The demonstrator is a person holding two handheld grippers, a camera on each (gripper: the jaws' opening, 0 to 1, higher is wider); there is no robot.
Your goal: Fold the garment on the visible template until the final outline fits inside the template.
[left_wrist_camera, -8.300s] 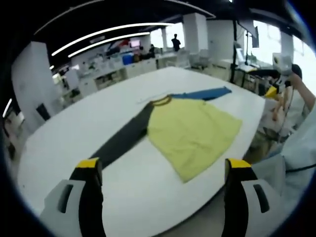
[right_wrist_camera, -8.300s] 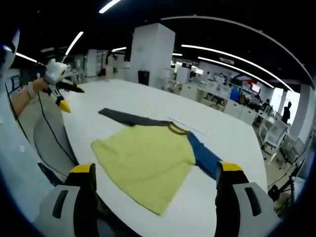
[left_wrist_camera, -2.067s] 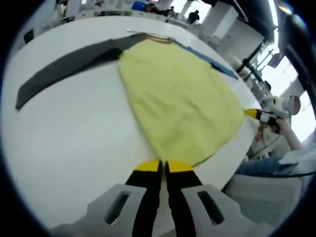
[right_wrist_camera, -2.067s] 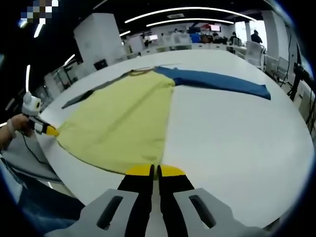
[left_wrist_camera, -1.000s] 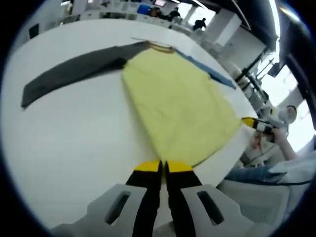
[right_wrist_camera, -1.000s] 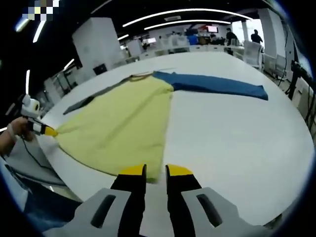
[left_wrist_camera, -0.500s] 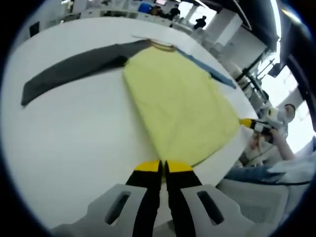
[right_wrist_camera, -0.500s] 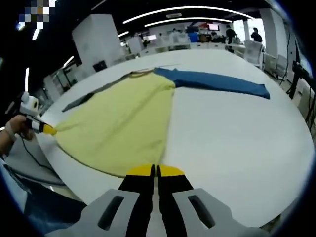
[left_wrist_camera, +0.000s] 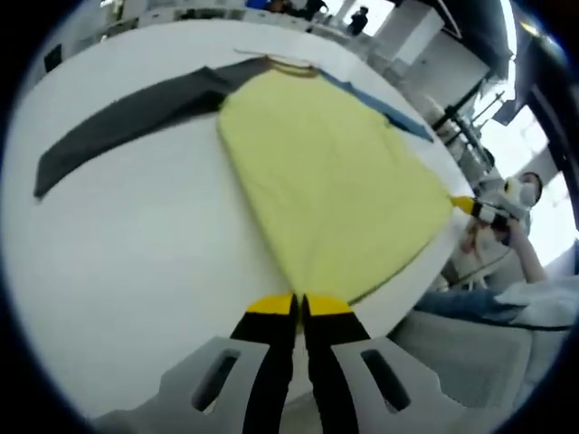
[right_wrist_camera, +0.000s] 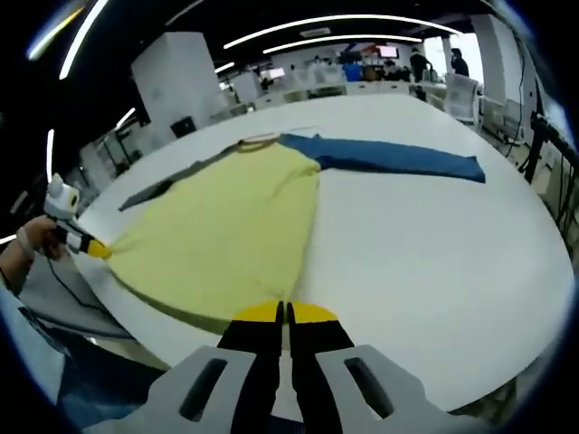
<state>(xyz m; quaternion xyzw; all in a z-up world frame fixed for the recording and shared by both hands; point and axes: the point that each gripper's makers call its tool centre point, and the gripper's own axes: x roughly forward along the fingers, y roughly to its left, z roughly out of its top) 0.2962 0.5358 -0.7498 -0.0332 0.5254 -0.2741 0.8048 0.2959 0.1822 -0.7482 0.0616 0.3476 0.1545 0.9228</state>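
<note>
A long-sleeved shirt lies flat on the white table (left_wrist_camera: 136,235), collar away from me. It has a yellow body (left_wrist_camera: 326,181), a grey sleeve (left_wrist_camera: 127,117) and a blue sleeve (left_wrist_camera: 384,107). My left gripper (left_wrist_camera: 298,304) is shut on one corner of the yellow hem at the table's near edge. In the right gripper view, my right gripper (right_wrist_camera: 285,312) is shut on the other hem corner of the yellow body (right_wrist_camera: 226,235). The blue sleeve (right_wrist_camera: 389,155) stretches right and the grey sleeve (right_wrist_camera: 158,192) left. The hem runs taut between both grippers. The right gripper (left_wrist_camera: 466,206) and the left gripper (right_wrist_camera: 95,250) each show from the other's view.
The table (right_wrist_camera: 434,271) has a rounded edge just under both grippers. A person's hand (right_wrist_camera: 36,237) and sleeve show at the side. Desks, chairs (right_wrist_camera: 461,90) and a white pillar (right_wrist_camera: 181,77) stand beyond the table, with people far behind.
Both grippers came down from open above the table and shut on the hem corners. A second ago the right gripper opened briefly, then shut again. The hem is now pulled tauter.
</note>
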